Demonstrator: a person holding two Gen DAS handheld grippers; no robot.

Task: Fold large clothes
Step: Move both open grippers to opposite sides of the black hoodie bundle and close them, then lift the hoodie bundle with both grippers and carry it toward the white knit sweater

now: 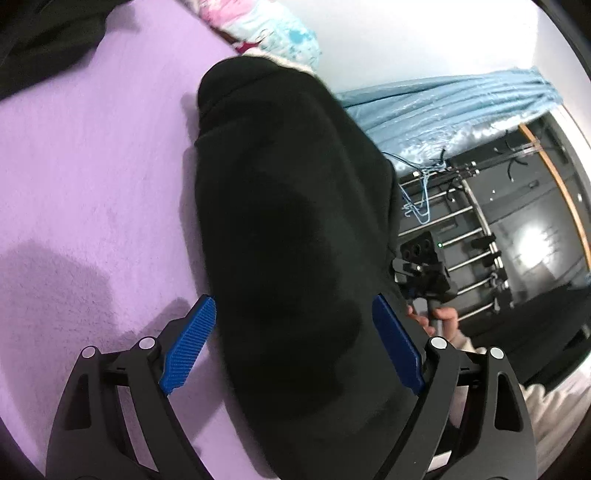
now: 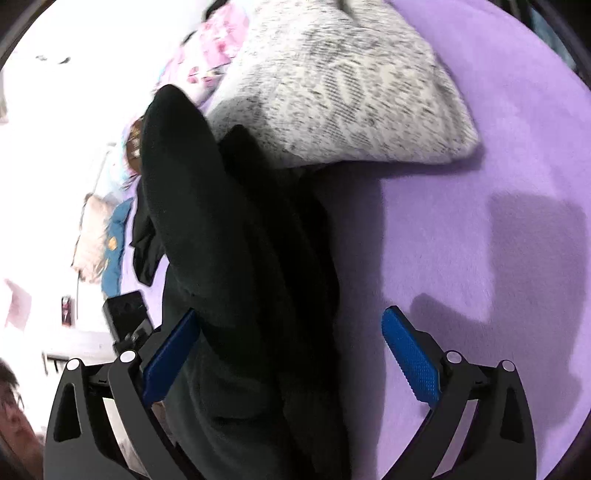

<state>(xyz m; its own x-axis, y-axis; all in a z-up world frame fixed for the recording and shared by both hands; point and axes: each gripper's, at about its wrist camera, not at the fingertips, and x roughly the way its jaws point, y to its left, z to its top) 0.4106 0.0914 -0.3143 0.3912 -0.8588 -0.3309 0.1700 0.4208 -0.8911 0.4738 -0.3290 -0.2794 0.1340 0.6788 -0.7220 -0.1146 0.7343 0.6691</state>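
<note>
While the purple bedsheet (image 1: 92, 166) spreads wide under both claws, the black garment (image 1: 288, 240) lies bunched between the spread fingers of the left gripper (image 1: 295, 343); the right gripper (image 2: 291, 350) gapes too, unpinched, a speckled grey knit (image 2: 351, 92) ahead.

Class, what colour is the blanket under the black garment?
Purple blanket; clearest in the right wrist view, beside the black garment.

No words, labels, brand marks or numbers are showing legibly in either wrist view. The patterned fabric (image 1: 258, 29) lying at the far edge of the bed is carrying only a pink and blue print, too blurred to read as letters.
</note>
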